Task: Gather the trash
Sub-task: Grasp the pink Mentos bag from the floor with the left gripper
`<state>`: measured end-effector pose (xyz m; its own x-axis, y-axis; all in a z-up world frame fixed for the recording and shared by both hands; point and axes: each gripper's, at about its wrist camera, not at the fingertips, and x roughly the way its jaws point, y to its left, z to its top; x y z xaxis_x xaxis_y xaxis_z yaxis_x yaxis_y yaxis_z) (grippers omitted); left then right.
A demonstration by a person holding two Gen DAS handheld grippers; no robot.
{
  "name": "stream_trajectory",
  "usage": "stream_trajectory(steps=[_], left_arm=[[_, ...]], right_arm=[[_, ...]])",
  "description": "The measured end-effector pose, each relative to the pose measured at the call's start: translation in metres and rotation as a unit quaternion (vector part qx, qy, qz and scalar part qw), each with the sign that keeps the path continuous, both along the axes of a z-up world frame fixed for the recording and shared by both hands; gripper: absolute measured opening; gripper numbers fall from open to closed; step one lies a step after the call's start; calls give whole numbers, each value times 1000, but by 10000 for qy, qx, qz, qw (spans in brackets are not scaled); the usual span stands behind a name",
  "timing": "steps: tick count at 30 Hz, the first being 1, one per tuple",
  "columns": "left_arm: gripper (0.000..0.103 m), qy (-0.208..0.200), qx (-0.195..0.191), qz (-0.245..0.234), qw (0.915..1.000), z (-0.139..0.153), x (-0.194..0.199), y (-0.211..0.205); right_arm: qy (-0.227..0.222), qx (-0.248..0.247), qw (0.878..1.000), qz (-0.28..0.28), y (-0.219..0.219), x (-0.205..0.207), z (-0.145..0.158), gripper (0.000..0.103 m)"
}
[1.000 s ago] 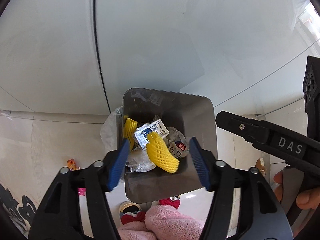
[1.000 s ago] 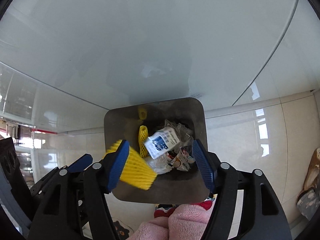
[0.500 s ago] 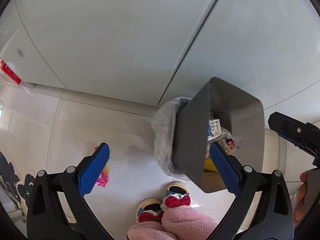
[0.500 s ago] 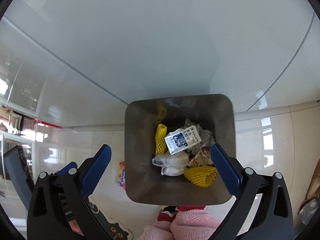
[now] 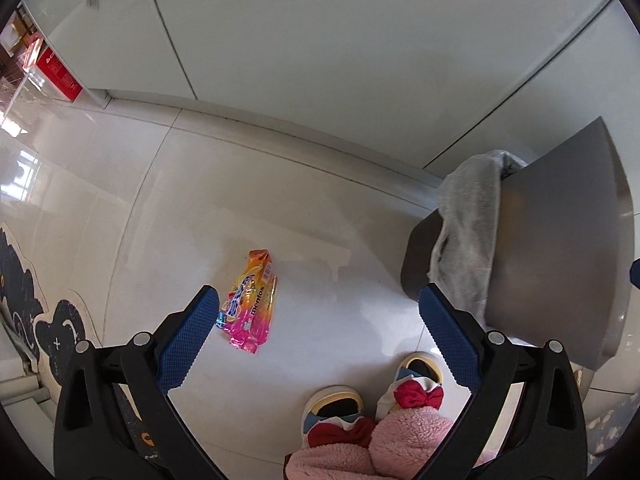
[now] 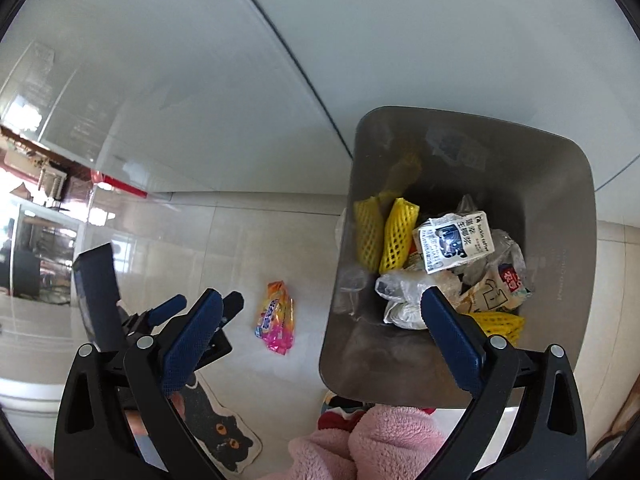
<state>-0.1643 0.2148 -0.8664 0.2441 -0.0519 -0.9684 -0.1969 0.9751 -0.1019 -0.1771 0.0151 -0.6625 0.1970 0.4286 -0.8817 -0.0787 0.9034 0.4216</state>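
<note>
A pink and orange Mentos wrapper (image 5: 251,303) lies flat on the white floor tiles. My left gripper (image 5: 318,320) hangs open above the floor, its left pad just beside the wrapper, nothing between the fingers. The grey trash bin (image 5: 560,264) with its plastic liner stands to the right. In the right wrist view the wrapper (image 6: 276,317) lies left of the bin (image 6: 560,184), which holds yellow foam nets (image 6: 386,238), a milk carton (image 6: 454,242) and crumpled plastic. My right gripper (image 6: 320,336) is open and empty over the bin's near left edge. The left gripper's body (image 6: 160,320) shows at lower left.
White cabinet fronts rise behind the bin. A black cat-shaped mat (image 6: 224,432) lies on the floor at lower left. A person's pink fleece trouser legs (image 5: 384,448) and bow slippers (image 5: 416,392) stand in front of the bin. A red box (image 5: 60,72) sits far left.
Both grippers let yellow foam nets drop into the bin and opened wide. The left gripper then swung left and down over the wrapper. The right one drifted left of the bin's centre.
</note>
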Motion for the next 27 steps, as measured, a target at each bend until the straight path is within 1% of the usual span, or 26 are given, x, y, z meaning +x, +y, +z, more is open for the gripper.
stream_trajectory(steps=[3, 5, 8, 9, 11, 12, 13, 15, 18, 20, 23, 25, 27], left_arm=[[95, 94, 33, 235, 9997, -23, -4, 18], [95, 161, 86, 382, 9991, -38, -10, 33], [95, 312, 160, 619, 9975, -65, -17, 55], [94, 359, 155, 703, 9968, -74, -19, 62], [94, 433, 165, 797, 9957, -91, -21, 75], [94, 473, 289, 813, 9952, -99, -22, 80], [92, 493, 301, 817, 9950, -107, -23, 83], [88, 555, 275, 816, 9947, -126, -22, 87], [87, 738, 100, 957, 9926, -155, -22, 92], [87, 848, 58, 1014, 9912, -172, -23, 92], [87, 1015, 59, 1075, 9890, -200, -27, 93], [87, 1125, 76, 1152, 9869, -216, -32, 95], [87, 1226, 103, 1230, 9848, -233, -37, 97]], right_arm=[[-130, -67, 9992, 375, 22, -1, -3, 100], [-313, -167, 9967, 725, 41, -1, -5, 100], [-684, -508, 9892, 1194, 67, -4, -9, 101], [-810, -608, 9861, 1314, 74, -5, -9, 99], [-1302, -632, 9802, 1353, 81, -7, 5, 98], [-1587, -787, 9740, 1411, 86, -8, 12, 98], [-1854, -953, 9660, 1525, 93, -9, 17, 98], [-2103, -875, 9583, 1724, 103, -9, 21, 98], [-2084, -792, 9522, 2088, 119, -7, 5, 98], [-1966, -817, 9483, 2352, 129, -3, -11, 91], [-1625, -718, 9482, 2632, 143, 0, -28, 89], [-1417, -767, 9466, 2793, 150, -1, -43, 89], [-1108, -802, 9487, 2851, 154, -2, -61, 89]])
